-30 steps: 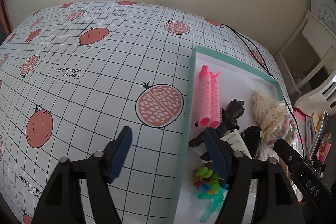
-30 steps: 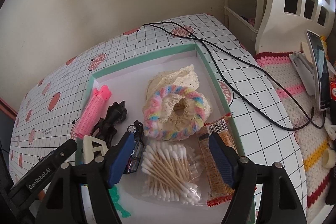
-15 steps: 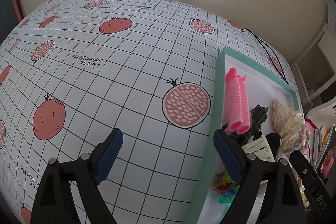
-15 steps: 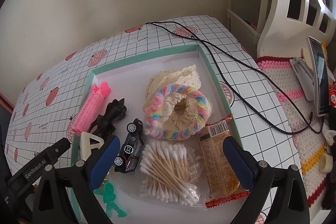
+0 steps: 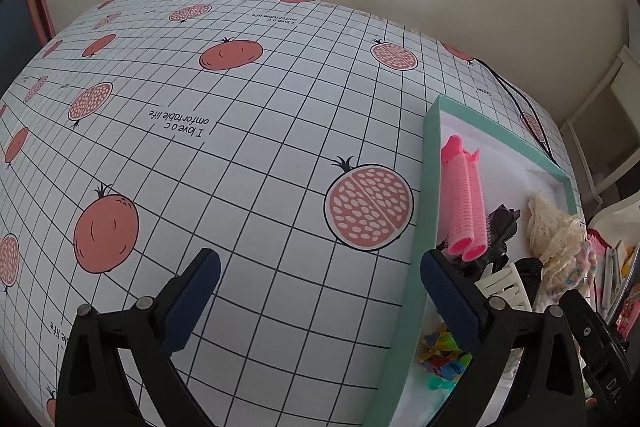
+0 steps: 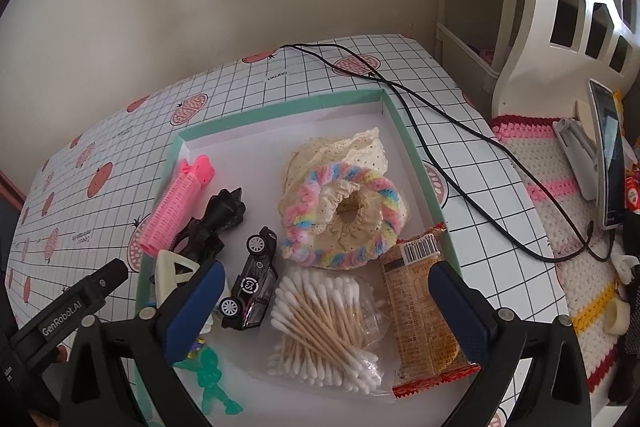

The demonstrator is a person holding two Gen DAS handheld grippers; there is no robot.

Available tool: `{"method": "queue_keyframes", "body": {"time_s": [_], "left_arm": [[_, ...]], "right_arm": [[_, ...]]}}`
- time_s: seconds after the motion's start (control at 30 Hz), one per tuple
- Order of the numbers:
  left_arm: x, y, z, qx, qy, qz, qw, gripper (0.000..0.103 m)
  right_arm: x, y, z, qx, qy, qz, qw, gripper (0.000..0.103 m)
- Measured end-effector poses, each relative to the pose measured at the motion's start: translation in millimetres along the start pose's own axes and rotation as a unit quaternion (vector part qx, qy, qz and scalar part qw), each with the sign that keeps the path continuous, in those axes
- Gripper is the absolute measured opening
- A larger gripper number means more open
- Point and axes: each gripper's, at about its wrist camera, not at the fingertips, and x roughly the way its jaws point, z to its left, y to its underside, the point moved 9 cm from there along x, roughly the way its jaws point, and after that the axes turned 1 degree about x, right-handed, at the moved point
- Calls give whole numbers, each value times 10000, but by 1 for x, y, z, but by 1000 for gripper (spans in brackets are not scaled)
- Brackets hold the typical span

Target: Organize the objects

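Tray (image 6: 430, 183) first: your shallow white box with the mint-green rim sits on the pomegranate-print tablecloth (image 5: 248, 155), and everything you are sorting lies inside it; along its left wall runs the pink hair roller (image 6: 176, 205), with a black bow clip (image 6: 218, 223) just beside it and a cream claw clip (image 6: 172, 273) near its lower end; toward the middle stands a small black toy car (image 6: 252, 285), tilted nose-down toward you; the rainbow scrunchie (image 6: 340, 217) rests on a cream lace one (image 6: 344, 151), the two touching, in the right half; nearer you, a clear bag of cotton swabs (image 6: 324, 331) lies flat, touching an orange snack packet (image 6: 422, 311) against the right wall; a green toy figure (image 6: 212, 379) lies at the near left corner (bright bits beside it are too hidden to name).

Your right gripper (image 6: 326, 301) hangs above the tray's near end, jaws spread wide with nothing between them, the swabs showing in the gap; your left gripper (image 5: 320, 293) is likewise spread wide and empty, hovering over bare tablecloth just left of the tray's rim, one finger over the tray edge.

A black cable (image 6: 440, 143) trails across the cloth past the tray's right side; a phone (image 6: 608, 163) leans on a stand further right.
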Motion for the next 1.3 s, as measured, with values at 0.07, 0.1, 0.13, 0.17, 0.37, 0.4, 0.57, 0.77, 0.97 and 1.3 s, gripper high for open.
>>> {"method": "queue_keyframes", "body": {"time_s": [0.07, 0.1, 0.13, 0.17, 0.37, 0.4, 0.57, 0.77, 0.97, 1.3], "left_arm": [[-4, -3, 0, 46, -13, -83, 10000, 100], [-6, -5, 1, 66, -27, -119, 9999, 100], [-8, -7, 1, 89, -25, -142, 9999, 100], [-10, -8, 0, 110, 7, -149, 9998, 100], [-21, -16, 7, 85, 112, -201, 9997, 100], [-23, -17, 9, 65, 116, -228, 9997, 100], [-37, -23, 15, 144, 79, -378, 9991, 100], [-62, -25, 13, 481, -27, -575, 9972, 100], [-86, -25, 19, 585, -165, -627, 9962, 100], [-117, -6, 28, 913, 58, -857, 9921, 100]], "right_arm": [[-2, -1, 2, -9, -10, -9, 10000, 103], [-3, -1, 3, -13, -18, -28, 10000, 103], [-5, -2, 4, -18, -35, -52, 10000, 103], [-7, -3, 6, -23, -50, -79, 10000, 103], [-15, -6, 11, 9, -30, -117, 9999, 103], [-16, -6, 11, 37, -40, -109, 9999, 103], [-23, -7, 12, 103, -9, -112, 9999, 103], [-37, -5, 13, -1, 48, -116, 9999, 103], [-55, 5, 11, -129, 122, -146, 9997, 103], [-61, 55, 13, -457, 21, -117, 9989, 103]]}}
